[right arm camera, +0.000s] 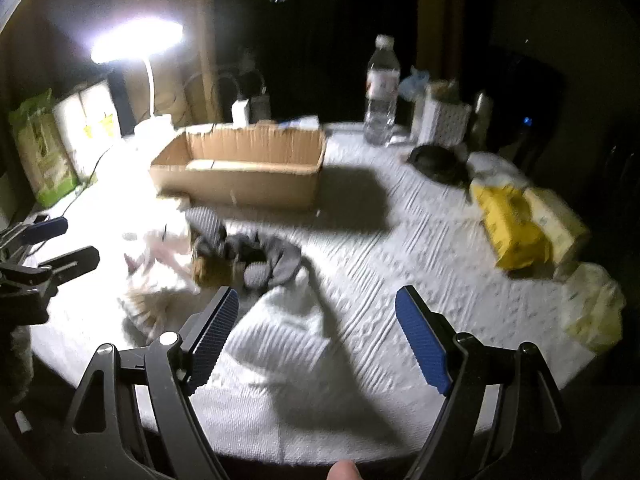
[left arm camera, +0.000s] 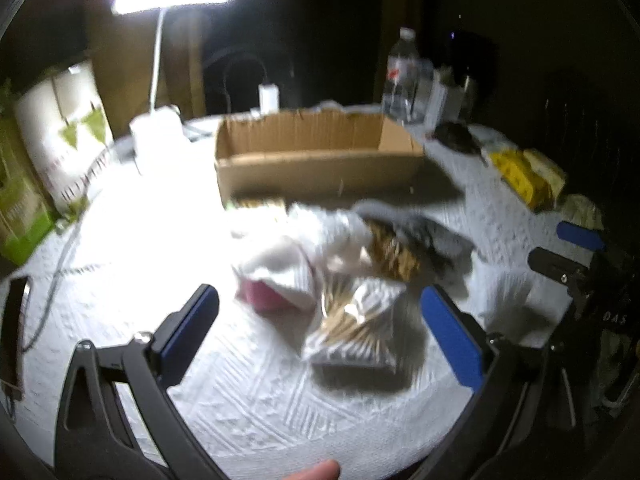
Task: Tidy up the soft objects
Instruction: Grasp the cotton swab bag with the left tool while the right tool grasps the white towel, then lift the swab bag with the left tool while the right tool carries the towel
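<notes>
Left gripper [left arm camera: 320, 330], jaws spread wide and empty, frames a clear packet of pale sticks [left arm camera: 354, 326] lying directly ahead on the white tablecloth [left arm camera: 248, 400], its long axis running away toward the cardboard box [left arm camera: 320, 160]. Behind it: white cloth [left arm camera: 304, 252], grey cloth [left arm camera: 432, 236]. Right gripper [right arm camera: 316, 340], equally wide and empty, faces a folded white towel [right arm camera: 288, 320]; the left appears nearer the pile.
</notes>
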Motion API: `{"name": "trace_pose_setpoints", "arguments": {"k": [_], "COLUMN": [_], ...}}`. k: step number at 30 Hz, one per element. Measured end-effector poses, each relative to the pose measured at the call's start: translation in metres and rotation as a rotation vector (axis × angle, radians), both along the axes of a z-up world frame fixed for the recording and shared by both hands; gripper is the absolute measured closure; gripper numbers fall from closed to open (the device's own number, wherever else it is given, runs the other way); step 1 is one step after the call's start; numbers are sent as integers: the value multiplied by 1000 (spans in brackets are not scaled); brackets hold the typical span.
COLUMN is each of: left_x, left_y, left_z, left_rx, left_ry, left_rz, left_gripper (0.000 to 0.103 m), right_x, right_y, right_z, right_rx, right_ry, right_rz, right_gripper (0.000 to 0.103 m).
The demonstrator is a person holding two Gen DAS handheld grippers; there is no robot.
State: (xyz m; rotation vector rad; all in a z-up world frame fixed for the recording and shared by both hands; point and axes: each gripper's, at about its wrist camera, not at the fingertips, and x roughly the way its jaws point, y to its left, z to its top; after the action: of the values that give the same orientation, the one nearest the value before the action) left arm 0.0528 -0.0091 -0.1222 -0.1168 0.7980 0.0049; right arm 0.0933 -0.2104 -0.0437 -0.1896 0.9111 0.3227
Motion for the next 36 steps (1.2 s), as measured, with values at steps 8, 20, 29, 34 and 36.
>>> {"name": "trace_pose_setpoints", "arguments": {"k": [8, 20, 29, 34, 36], "left_x": [22, 37, 14, 2, -1], "left_y": [-18, -34, -36, -34, -33], "left_z": [-39, -71, -48, -27, -19], "left_rx": [17, 56, 39, 23, 19], "left_ry": [94, 194, 129, 76, 58], "left_rz": [-30, -91, -134, -145, -146], "left_gripper": [2, 41, 53, 54, 54], "right_x": [8, 22, 13, 7, 6], "right_y": [7, -10, -21, -25, -26], "right_z": [-38, -65, -32, -7, 2], "right_rx": [53, 112, 111, 109, 109], "right_ry": [97, 190, 88, 24, 3], "right_rz": [48, 34, 1, -9, -11], "right_gripper": [19, 74, 93, 96, 97]}}
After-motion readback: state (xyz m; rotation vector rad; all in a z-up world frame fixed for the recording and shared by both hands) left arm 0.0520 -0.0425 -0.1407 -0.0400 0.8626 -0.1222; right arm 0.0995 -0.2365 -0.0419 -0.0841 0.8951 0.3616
